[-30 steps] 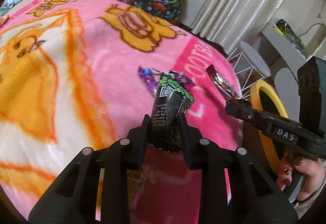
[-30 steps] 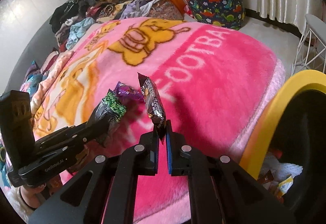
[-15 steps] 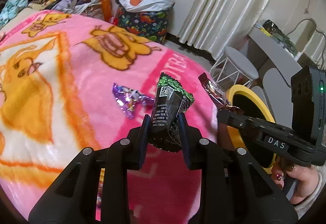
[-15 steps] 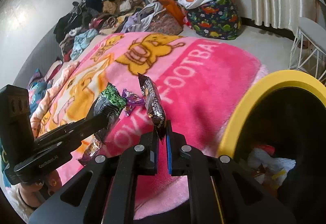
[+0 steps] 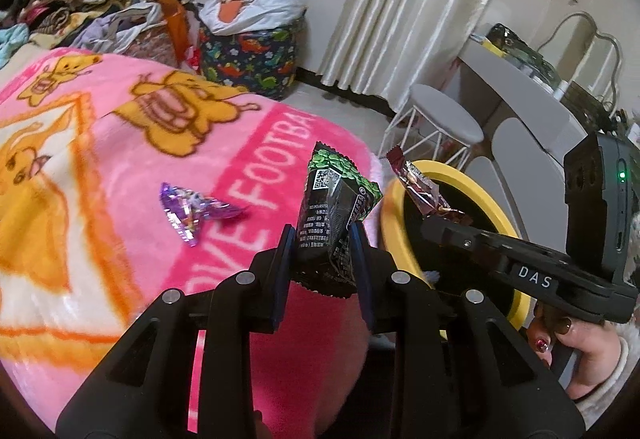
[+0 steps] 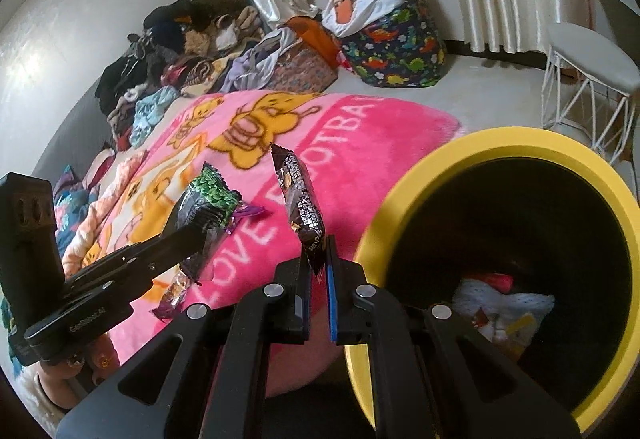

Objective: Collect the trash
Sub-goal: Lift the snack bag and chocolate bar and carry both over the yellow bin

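Observation:
My left gripper (image 5: 323, 239) is shut on a black and green snack wrapper (image 5: 334, 207), held above the pink blanket's edge; it also shows in the right wrist view (image 6: 202, 207). My right gripper (image 6: 318, 253) is shut on a dark brown snack wrapper (image 6: 300, 203), held upright just left of the yellow-rimmed black bin (image 6: 520, 159). In the left wrist view that brown wrapper (image 5: 416, 185) hangs over the bin's rim (image 5: 390, 211). A purple foil wrapper (image 5: 192, 211) lies on the pink blanket (image 5: 120, 199). Another wrapper (image 6: 172, 293) lies near the blanket's front edge.
The bin holds white crumpled trash (image 6: 500, 311). A white wire stool (image 5: 440, 119) stands behind the bin. A dinosaur-print bag (image 5: 252, 55) and piles of clothes (image 6: 180, 51) lie beyond the bed. Curtains (image 5: 408, 7) hang at the back. A grey desk (image 5: 520, 87) is at the right.
Both grippers have moved right with their wrappers, toward the bin. The bin now fills far more of the right wrist view. The purple wrapper stays on the blanket.

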Demonstrator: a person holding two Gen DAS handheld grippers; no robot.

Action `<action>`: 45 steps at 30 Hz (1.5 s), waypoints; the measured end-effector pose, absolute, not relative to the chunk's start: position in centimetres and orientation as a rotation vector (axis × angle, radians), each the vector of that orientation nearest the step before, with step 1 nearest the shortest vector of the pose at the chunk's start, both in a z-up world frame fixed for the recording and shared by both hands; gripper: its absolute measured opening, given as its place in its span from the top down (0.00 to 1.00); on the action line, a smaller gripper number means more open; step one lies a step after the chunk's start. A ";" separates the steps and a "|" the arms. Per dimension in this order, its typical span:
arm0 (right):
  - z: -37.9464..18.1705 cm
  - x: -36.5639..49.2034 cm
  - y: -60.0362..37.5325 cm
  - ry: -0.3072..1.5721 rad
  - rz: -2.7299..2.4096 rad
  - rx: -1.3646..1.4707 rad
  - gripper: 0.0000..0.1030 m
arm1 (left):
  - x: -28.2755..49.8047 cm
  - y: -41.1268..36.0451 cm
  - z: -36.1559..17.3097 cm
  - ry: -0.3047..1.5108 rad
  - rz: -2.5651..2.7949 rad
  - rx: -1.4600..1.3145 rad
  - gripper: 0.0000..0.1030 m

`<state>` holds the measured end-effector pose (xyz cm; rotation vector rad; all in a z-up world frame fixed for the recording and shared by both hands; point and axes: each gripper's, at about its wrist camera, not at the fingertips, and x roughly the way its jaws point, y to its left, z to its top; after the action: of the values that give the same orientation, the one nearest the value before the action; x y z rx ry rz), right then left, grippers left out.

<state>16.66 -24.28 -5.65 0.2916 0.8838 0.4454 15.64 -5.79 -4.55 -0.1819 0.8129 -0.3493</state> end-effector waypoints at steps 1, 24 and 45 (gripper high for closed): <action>-5.6 16.6 -24.6 0.882 0.441 0.296 0.94 | 15.6 -6.1 -4.4 0.811 -0.356 -0.178 0.79; -5.9 14.2 -32.2 0.844 0.315 0.398 0.94 | 14.7 -12.7 -4.0 0.812 -0.477 -0.087 0.79; -6.6 13.0 -38.3 0.819 0.199 0.497 0.94 | 13.9 -18.6 -4.6 0.844 -0.580 0.009 0.79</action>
<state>13.05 -38.27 -6.60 0.4973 0.8186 0.1990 13.89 -18.59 -4.58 0.0087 0.8436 -0.5795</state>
